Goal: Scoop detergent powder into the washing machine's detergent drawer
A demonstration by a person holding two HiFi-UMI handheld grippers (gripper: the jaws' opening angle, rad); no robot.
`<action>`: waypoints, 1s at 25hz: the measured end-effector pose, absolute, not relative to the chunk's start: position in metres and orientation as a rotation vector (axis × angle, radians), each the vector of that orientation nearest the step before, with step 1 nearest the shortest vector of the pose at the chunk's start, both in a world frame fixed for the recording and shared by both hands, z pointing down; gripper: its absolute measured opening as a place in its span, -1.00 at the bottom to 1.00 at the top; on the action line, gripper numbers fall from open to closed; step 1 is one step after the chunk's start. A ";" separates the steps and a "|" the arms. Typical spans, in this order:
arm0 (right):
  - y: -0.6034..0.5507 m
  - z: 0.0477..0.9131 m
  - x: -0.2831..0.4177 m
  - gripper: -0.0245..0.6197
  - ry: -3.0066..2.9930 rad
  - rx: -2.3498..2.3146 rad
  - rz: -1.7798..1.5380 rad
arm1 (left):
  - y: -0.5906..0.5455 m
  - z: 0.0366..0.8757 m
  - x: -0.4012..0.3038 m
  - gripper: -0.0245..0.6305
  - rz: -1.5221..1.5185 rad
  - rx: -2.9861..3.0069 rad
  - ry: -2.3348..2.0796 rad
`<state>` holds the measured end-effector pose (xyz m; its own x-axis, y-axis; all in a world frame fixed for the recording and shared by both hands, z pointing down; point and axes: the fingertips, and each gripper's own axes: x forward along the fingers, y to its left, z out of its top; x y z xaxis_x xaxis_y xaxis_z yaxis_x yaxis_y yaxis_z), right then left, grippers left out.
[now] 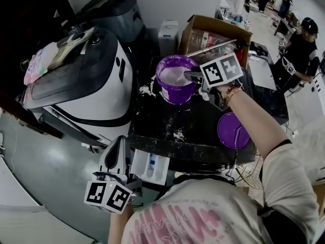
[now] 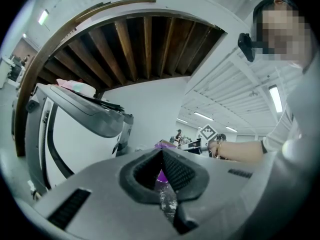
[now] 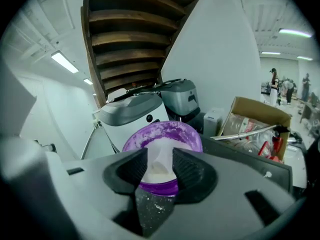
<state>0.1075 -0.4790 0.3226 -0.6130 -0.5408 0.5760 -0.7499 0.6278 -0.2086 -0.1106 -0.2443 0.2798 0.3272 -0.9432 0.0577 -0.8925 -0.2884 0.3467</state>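
Spillage is the chief risk. Loose powder (image 1: pixel 148 90) dusts the table (image 1: pixel 198 126) round the tub (image 1: pixel 175 93). The drawer (image 1: pixel 143 166) stands well away from the tub, on the person's side, so each scoopful must cross that gap. A tilt, or a knock on the tub's rim, would likely shed it.

The right gripper (image 1: pixel 192 76) hangs just beside the tub's rim, angled down at the detergent (image 1: pixel 174 75), fingers spread wide and holding nothing. Closing off-centre could shove the tub or miss the grab.

The left gripper (image 1: pixel 120 144) sits far from the tub, next to the drawer, fingers closed together and empty.

It is hard to tell whether a scoop lies in the tub. In the right gripper view a pale shape (image 3: pixel 159 161) in the detergent may be one, but it is white on white.

The drawer's compartments are partly covered by the left gripper and the person's shoulder, so which one takes powder is unclear.

The lid (image 1: pixel 232 131) lies on the table near the tub, partly behind the arm.
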 end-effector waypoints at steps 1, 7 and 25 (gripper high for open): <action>-0.482 0.324 0.107 -0.42 -2.370 1.006 0.620 | -0.245 0.280 -0.111 -0.92 -0.227 2.280 -1.644; -0.490 0.340 0.097 -0.36 -2.229 0.895 0.676 | -0.246 0.283 -0.117 -0.92 -0.211 2.263 -1.682; -0.502 0.346 0.083 -0.72 -2.121 0.855 0.614 | -0.251 0.285 -0.125 -0.92 -0.220 2.257 -1.687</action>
